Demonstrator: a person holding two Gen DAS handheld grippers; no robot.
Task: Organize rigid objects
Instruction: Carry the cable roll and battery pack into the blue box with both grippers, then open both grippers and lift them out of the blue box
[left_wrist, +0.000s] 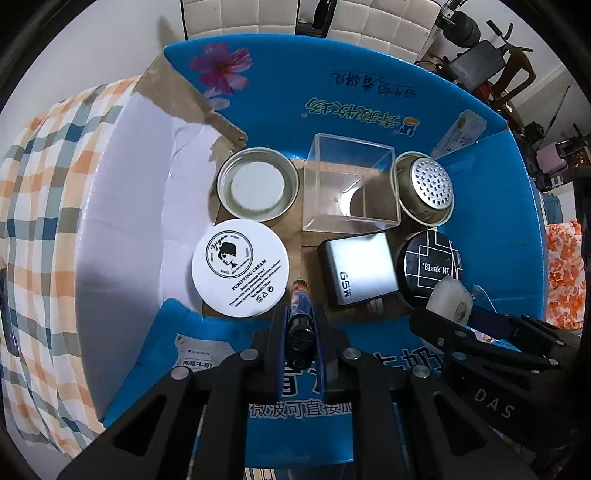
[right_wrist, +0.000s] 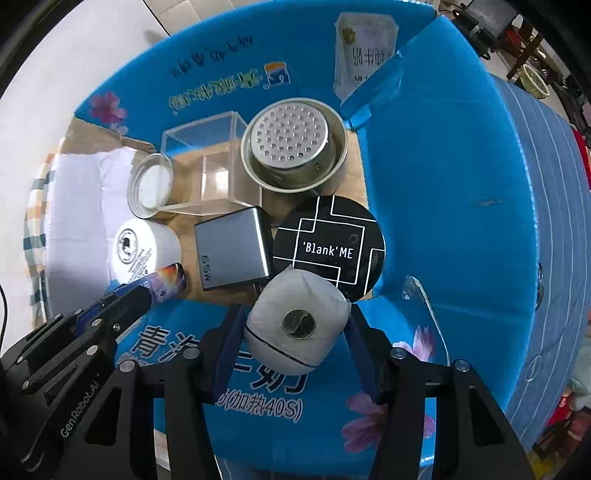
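My left gripper (left_wrist: 301, 325) is clamped on a slim tube (left_wrist: 300, 314), long axis pointing down into the box (left_wrist: 517, 206), over the gap between cream jar (left_wrist: 240, 267) and charger (left_wrist: 356, 267). My right gripper (right_wrist: 295, 332), half-spread, grips a white rounded case (right_wrist: 297, 325) just beside the black tin (right_wrist: 328, 243).
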